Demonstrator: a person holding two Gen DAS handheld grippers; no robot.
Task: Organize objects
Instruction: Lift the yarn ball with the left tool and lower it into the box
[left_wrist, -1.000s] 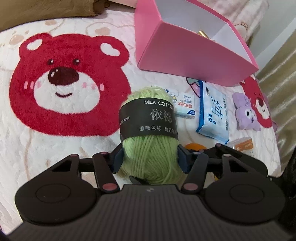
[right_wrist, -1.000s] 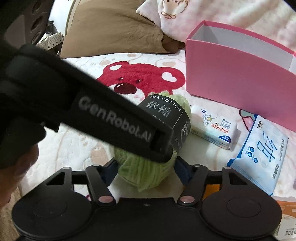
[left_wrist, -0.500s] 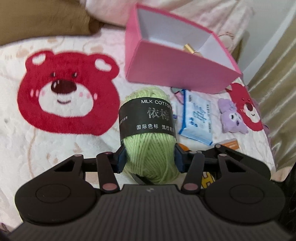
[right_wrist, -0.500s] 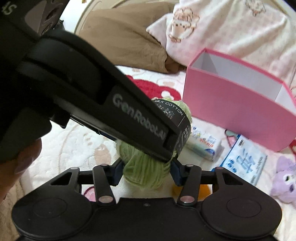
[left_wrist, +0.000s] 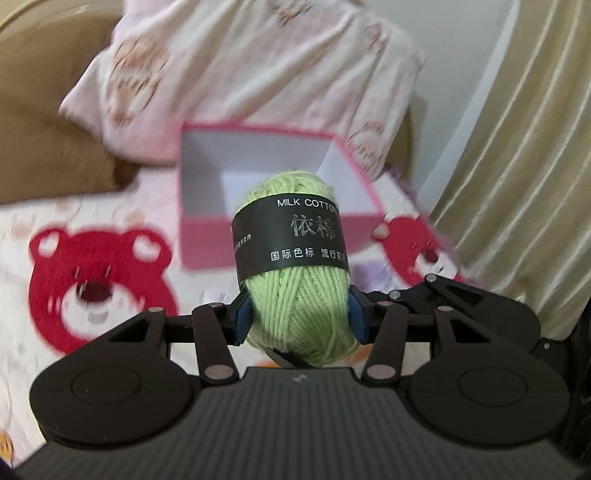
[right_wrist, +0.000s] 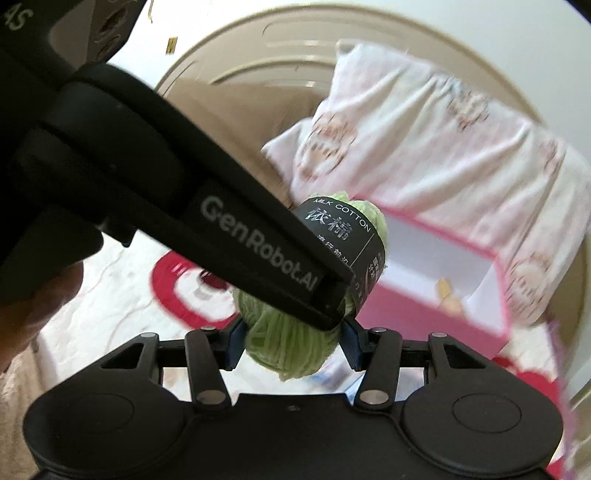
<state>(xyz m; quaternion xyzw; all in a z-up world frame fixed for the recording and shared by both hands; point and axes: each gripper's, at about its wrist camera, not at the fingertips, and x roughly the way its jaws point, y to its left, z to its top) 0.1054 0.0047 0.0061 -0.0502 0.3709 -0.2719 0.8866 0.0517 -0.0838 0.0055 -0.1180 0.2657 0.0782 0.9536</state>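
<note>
A green yarn ball (left_wrist: 299, 302) with a black "MILK COTTON" band is held in the air in front of an open pink box (left_wrist: 207, 232). My left gripper (left_wrist: 300, 317) is shut on its lower half. My right gripper (right_wrist: 293, 341) also grips the yarn ball (right_wrist: 291, 347) from another side. The left gripper's black body crosses the right wrist view. The pink box (right_wrist: 424, 314) shows a white inside with a small yellowish item (right_wrist: 448, 297) in it.
The bed cover carries a red bear print (left_wrist: 99, 280). A pink patterned pillow (left_wrist: 240, 74) and a brown pillow (left_wrist: 40, 147) lie behind the box. A beige curtain (left_wrist: 517, 166) hangs at the right. The background is motion-blurred.
Both grippers have lifted the yarn ball up off the bed and toward the pink box. The packets on the bed have dropped out of view.
</note>
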